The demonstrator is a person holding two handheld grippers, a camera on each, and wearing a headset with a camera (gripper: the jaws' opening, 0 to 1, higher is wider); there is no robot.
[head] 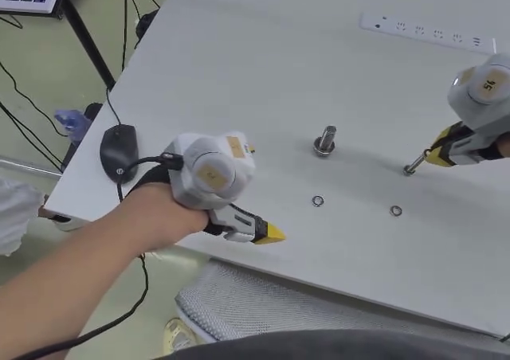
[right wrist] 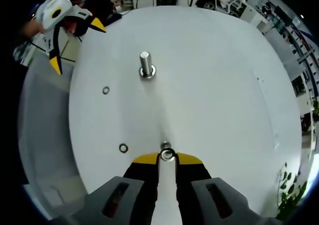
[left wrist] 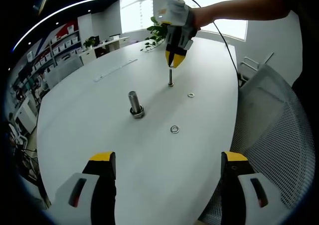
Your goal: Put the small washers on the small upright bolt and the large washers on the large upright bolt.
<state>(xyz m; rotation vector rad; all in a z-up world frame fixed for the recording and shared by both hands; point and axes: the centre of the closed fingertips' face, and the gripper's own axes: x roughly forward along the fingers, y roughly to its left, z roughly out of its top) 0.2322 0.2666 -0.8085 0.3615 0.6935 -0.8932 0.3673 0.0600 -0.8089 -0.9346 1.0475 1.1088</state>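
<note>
The left gripper [head: 271, 232] is held in a hand [head: 159, 213] near the front edge of the white table [head: 239, 73]. In its own view the jaws stand wide apart with nothing between them.

The large upright bolt [head: 324, 141] stands mid-table with a wider ring round its foot. Taking that bolt as the centre of the dial in the head view, the left gripper sits at about 7 o'clock. The first washer [head: 318, 201] lies flat at 6 o'clock, and the second washer [head: 396, 210] lies flat between 4 and 5. The small upright bolt [head: 413, 166] is a little past 3 o'clock.

The right gripper [head: 430, 157] has its yellow tips at the top of the small bolt, the jaws drawn close with only a narrow gap. I cannot tell whether they pinch a washer, the bolt or nothing.

A power strip [head: 430, 33] lies at 1 o'clock along the far side. A black mouse [head: 119, 149] rests at 9 o'clock by the table's left edge.
</note>
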